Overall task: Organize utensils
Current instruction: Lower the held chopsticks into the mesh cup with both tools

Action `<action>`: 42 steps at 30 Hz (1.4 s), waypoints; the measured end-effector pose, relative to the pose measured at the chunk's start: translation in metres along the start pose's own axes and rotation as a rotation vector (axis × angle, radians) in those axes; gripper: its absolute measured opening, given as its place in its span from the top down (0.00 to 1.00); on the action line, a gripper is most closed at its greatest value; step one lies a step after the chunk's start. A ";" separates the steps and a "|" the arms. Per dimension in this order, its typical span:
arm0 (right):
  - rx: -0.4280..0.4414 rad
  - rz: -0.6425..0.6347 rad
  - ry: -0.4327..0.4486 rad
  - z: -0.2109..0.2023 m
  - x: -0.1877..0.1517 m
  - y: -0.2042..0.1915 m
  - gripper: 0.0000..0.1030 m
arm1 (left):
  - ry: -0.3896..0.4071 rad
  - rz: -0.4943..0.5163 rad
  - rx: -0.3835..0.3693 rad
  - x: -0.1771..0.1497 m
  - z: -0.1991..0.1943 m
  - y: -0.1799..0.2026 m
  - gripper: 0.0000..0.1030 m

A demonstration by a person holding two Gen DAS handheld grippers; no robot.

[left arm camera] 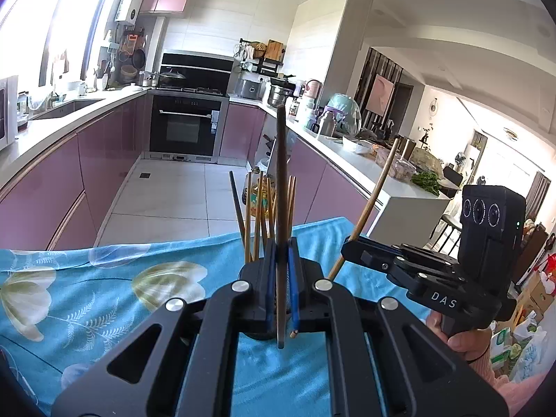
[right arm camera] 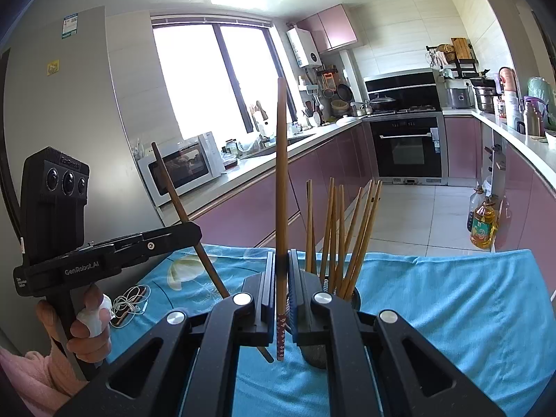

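In the left wrist view my left gripper [left arm camera: 281, 243] is shut on a dark brown chopstick [left arm camera: 280, 173] that stands upright. Behind it a bunch of light chopsticks [left arm camera: 257, 215] rises from a holder mostly hidden by the fingers. My right gripper [left arm camera: 345, 246], off to the right, is shut on a light chopstick [left arm camera: 375, 198] that leans right. In the right wrist view the right gripper [right arm camera: 281, 253] clamps that chopstick [right arm camera: 282, 173] upright, beside the mesh holder [right arm camera: 352, 300] with several chopsticks [right arm camera: 347, 229]. The left gripper [right arm camera: 196, 232] holds its dark chopstick [right arm camera: 173, 191] tilted.
A blue flowered cloth [right arm camera: 451, 295] covers the table. A phone with white earphones [right arm camera: 128, 304] lies at its left end. Beyond the far edge are the tiled kitchen floor, pink cabinets and an oil bottle [right arm camera: 483, 222]. A hand grips each handle.
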State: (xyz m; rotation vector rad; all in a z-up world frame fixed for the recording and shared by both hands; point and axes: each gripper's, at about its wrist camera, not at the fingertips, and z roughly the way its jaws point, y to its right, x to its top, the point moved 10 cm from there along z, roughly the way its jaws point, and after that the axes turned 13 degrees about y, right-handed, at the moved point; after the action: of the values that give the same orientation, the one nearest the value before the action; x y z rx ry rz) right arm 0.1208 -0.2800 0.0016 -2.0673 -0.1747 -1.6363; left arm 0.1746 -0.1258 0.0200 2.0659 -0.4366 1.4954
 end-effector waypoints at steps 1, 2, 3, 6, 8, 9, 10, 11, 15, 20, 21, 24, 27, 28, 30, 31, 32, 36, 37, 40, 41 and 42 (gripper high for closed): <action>0.000 -0.001 0.001 0.000 0.000 -0.001 0.94 | 0.002 0.001 0.001 0.001 0.000 0.001 0.93; 0.003 0.000 0.002 0.000 0.001 -0.001 0.94 | 0.003 0.001 0.001 0.001 0.000 0.001 0.93; 0.006 0.003 0.001 0.000 0.001 -0.001 0.94 | 0.004 0.000 0.000 0.002 -0.001 0.001 0.93; 0.007 0.002 0.001 0.001 0.001 0.000 0.94 | 0.007 -0.001 0.000 0.004 0.001 0.003 0.93; 0.008 0.003 0.001 0.001 0.002 0.000 0.94 | 0.009 -0.002 -0.001 0.005 0.002 0.003 0.93; 0.007 0.001 0.002 0.002 0.003 0.000 0.94 | 0.010 -0.002 0.000 0.006 0.002 0.003 0.93; 0.006 0.001 0.002 0.002 0.004 0.000 0.94 | 0.010 -0.002 0.001 0.006 0.002 0.003 0.93; 0.007 0.002 0.003 0.002 0.004 0.001 0.94 | 0.011 -0.002 0.003 0.007 0.003 0.004 0.93; 0.003 -0.002 0.007 0.004 0.008 0.002 0.94 | 0.013 -0.003 0.006 0.010 0.005 0.004 0.93; -0.008 0.000 0.012 0.006 0.011 0.006 0.94 | 0.020 -0.002 0.009 0.012 0.008 0.004 0.93; -0.009 0.000 0.013 0.007 0.012 0.006 0.94 | 0.020 -0.003 0.009 0.012 0.009 0.003 0.93; -0.015 0.002 0.015 0.009 0.013 0.008 0.94 | 0.023 -0.006 0.010 0.013 0.009 0.003 0.93; -0.017 0.004 0.015 0.011 0.016 0.009 0.94 | 0.031 -0.005 0.013 0.014 0.008 0.004 0.93; -0.018 0.004 0.016 0.012 0.017 0.010 0.94 | 0.033 -0.005 0.014 0.014 0.008 0.004 0.93; -0.019 0.002 0.017 0.013 0.018 0.010 0.94 | 0.037 -0.006 0.013 0.017 0.008 0.006 0.93; -0.021 0.002 0.017 0.013 0.019 0.011 0.94 | 0.040 -0.005 0.014 0.019 0.008 0.006 0.93; -0.023 0.001 0.018 0.014 0.020 0.011 0.94 | 0.044 -0.004 0.015 0.020 0.008 0.007 0.93; -0.031 0.007 0.017 0.018 0.021 0.014 0.94 | 0.050 -0.007 0.019 0.024 0.009 0.007 0.93; -0.032 0.010 0.016 0.020 0.022 0.016 0.94 | 0.052 -0.006 0.020 0.024 0.010 0.007 0.93; -0.038 0.013 0.016 0.023 0.022 0.019 0.94 | 0.055 -0.006 0.021 0.026 0.012 0.009 0.93; -0.039 0.015 0.015 0.023 0.021 0.019 0.94 | 0.057 -0.008 0.022 0.027 0.013 0.009 0.93; -0.042 0.017 0.016 0.024 0.021 0.020 0.94 | 0.060 -0.011 0.019 0.028 0.013 0.009 0.93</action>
State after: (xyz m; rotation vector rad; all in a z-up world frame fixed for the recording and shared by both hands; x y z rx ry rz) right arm 0.1554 -0.2913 0.0119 -2.0805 -0.1188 -1.6589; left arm 0.1884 -0.1394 0.0453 2.0290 -0.3884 1.5565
